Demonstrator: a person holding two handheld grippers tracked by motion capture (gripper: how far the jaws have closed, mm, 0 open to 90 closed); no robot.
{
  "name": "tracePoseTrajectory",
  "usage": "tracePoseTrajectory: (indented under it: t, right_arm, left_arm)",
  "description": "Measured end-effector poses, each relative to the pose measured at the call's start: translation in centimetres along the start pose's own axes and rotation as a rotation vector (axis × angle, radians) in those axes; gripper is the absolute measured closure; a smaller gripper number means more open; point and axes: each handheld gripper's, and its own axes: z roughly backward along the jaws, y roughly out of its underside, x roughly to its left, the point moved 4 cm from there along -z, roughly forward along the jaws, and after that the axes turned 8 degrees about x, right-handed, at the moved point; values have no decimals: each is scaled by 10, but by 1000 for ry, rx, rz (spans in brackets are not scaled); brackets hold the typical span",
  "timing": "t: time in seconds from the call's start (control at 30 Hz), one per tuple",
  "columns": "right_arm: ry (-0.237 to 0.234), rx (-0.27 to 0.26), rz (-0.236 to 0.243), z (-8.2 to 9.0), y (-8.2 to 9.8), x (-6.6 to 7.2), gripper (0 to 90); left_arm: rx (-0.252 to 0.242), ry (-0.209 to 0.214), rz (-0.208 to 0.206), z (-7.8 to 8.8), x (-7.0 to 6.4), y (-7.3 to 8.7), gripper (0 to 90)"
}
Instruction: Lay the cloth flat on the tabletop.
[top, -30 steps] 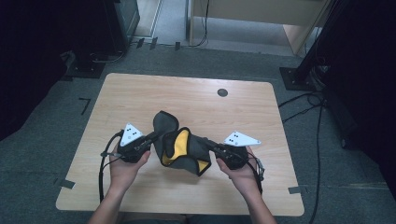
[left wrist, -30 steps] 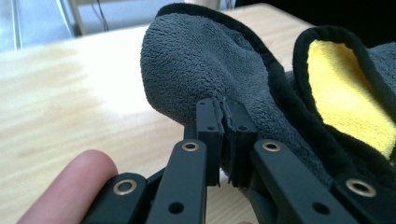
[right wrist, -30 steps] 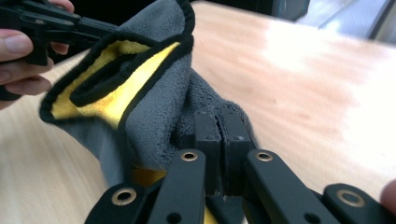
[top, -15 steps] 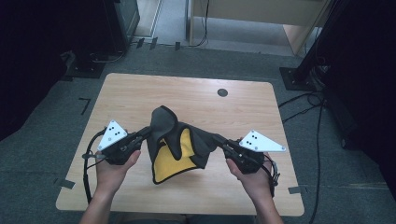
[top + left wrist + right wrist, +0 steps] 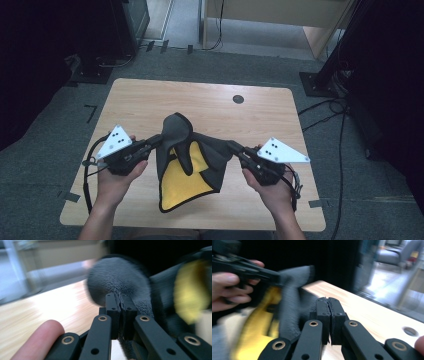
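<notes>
Left gripper [image 5: 159, 141] and right gripper [image 5: 232, 146] hold the cloth [image 5: 192, 167] aloft between them.

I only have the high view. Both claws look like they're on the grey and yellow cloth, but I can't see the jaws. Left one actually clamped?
Observer: Yes. In the left gripper view the left claw has its jaws pressed together on a fold of the grey fleece cloth.
Operator: Right one?
Observer: Same. The right claw is shut, with a thin edge of the cloth pinched in the seam between its jaws.
Operator: Anything beside the jaws I'd miss?
Observer: A fingertip of the person shows at the lower left of the left gripper view, next to the claw's linkage, apart from the cloth.
</notes>
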Motion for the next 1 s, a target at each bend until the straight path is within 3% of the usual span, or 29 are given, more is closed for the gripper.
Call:
tracePoseTrajectory:
  t: [0.03,0.07,0.13,0.2,0.23,0.3,0.33,0.43,0.6,0.67,0.73,0.77,0.8,0.83,0.97,1.0]
  right_arm:
    - [56,30,-18,-13,9,-12,875]
    - [87,50,-77,-26,20,-24,837]
    - [175,105,-191,-48,46,-48,721]
    - [201,166,-241,-61,70,-63,680]
    - [201,195,-239,-64,81,-69,632]
    - [200,204,-244,-65,84,-71,611]
    - [185,224,-284,-65,91,-76,590]
    - [173,251,-294,-67,97,-77,573]
    - [131,316,-250,-82,108,-60,522]
    - [89,352,-188,-97,110,-42,489]
    - [102,360,-157,-106,110,-34,472]
    - [102,360,-157,-106,110,-34,472]
    - [119,354,-155,-112,109,-31,453]
    - [165,355,-178,-122,108,-34,445]
    - [162,375,-206,-141,109,-39,443]
    - [168,427,-194,-157,111,-44,533]
  left_arm:
    - [18,-37,73,-14,14,9,821]
    - [56,-87,148,-29,28,21,735]
    - [127,-116,249,-50,50,47,665]
    - [164,-119,281,-58,61,64,639]
    - [167,-120,291,-59,66,68,620]
    - [163,-123,296,-58,68,68,609]
    - [166,-119,293,-59,69,69,600]
    - [192,-108,277,-63,66,72,594]
    - [303,-59,192,-80,47,84,578]
    - [347,-37,136,-88,30,92,569]
    - [382,-49,92,-92,22,99,555]
    - [382,-49,92,-92,22,99,540]
    - [400,-62,75,-95,20,103,540]
    - [434,-79,63,-99,19,112,527]
    - [419,-92,42,-100,17,117,517]
    - [407,-114,8,-101,15,118,506]
